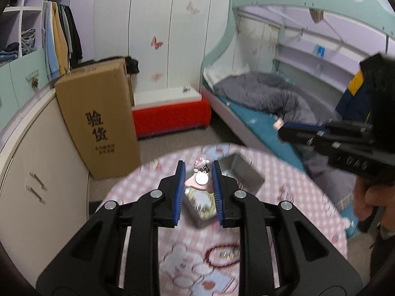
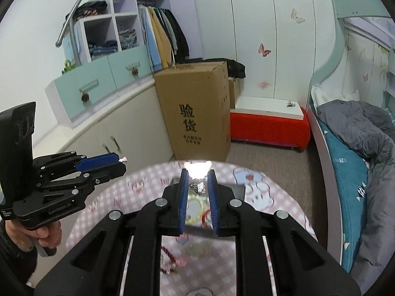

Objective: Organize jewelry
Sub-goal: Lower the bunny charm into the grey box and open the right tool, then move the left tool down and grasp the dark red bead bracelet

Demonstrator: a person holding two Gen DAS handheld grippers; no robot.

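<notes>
A round table with a pink checked cloth [image 1: 148, 180] [image 2: 138, 187] carries a metal jewelry box [image 1: 243, 172] [image 2: 237, 191], blurred, with yellow and red pieces inside. A pink dish-shaped stand [image 1: 200, 181] [image 2: 198, 169] with a small kitten charm [image 1: 201, 164] sits beyond the box. A red bead bracelet [image 1: 222, 256] [image 2: 169, 259] lies on the cloth near me. My left gripper [image 1: 198, 167] is open above the table, its fingers either side of the stand; it also shows in the right wrist view [image 2: 118, 162]. My right gripper [image 2: 197, 174] is open over the box, and shows in the left wrist view [image 1: 282, 129].
A tall cardboard box [image 1: 98, 120] [image 2: 200, 108] stands on the floor behind the table, next to a red-and-white bench [image 1: 170, 113] [image 2: 269, 125]. A bunk bed [image 1: 259, 103] with a grey duvet is to the right. White cabinets [image 1: 29, 172] and a wardrobe run along the left.
</notes>
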